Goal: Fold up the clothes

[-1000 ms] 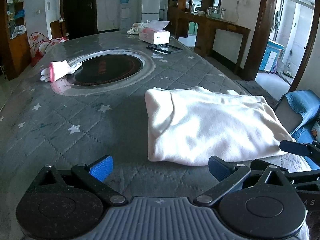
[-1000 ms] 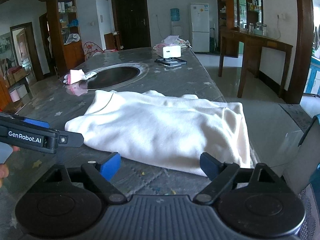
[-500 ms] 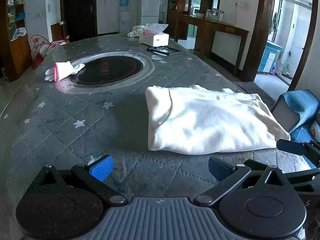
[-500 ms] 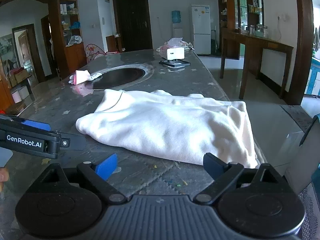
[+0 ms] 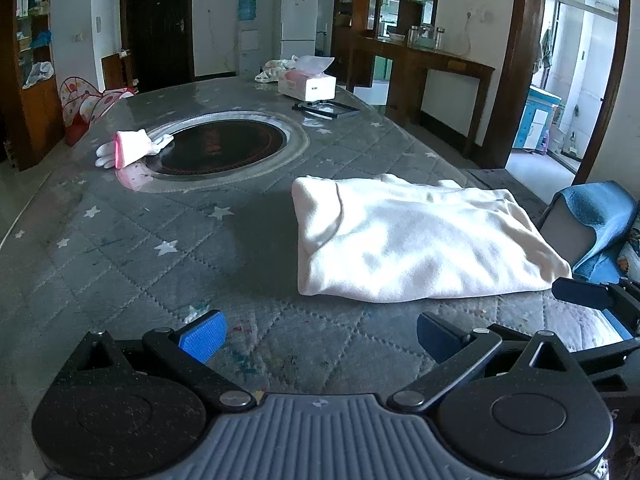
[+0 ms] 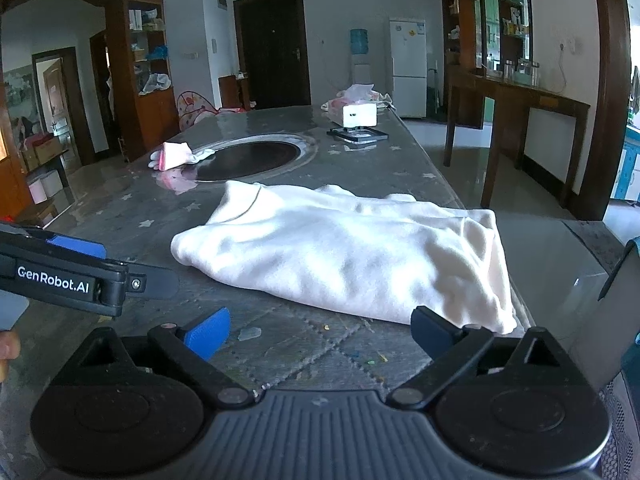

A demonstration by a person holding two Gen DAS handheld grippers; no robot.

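In the foreground, the left gripper hovers low over the near edge of a long table covered in grey quilted, star-printed cloth, its blue-padded fingers spread wide with nothing between them. Beside it, the right gripper is likewise clear of any cloth, its jaws opening to nearly their fullest spread; only bare tabletop shows in the gap. Each tool appears at the edge of the other's camera, the left one's black body bearing white lettering in the right wrist view.

Just beyond both grippers lies the cream-white garment, folded into a rough rectangle on the table's right side, near the edge, touched by neither tool. Its surface is softly rumpled, and one end sits close to the table's corner in the right wrist view. A blue-draped chair stands just off that corner.

Farther along the table, a dark round inset with a pale rim sits at centre, a pair of white gloves with a pink cuff lying against its left rim. Beyond it rest a flat black-framed object and a tissue box. At the back of the room stand a white refrigerator, a water dispenser and a dark door.
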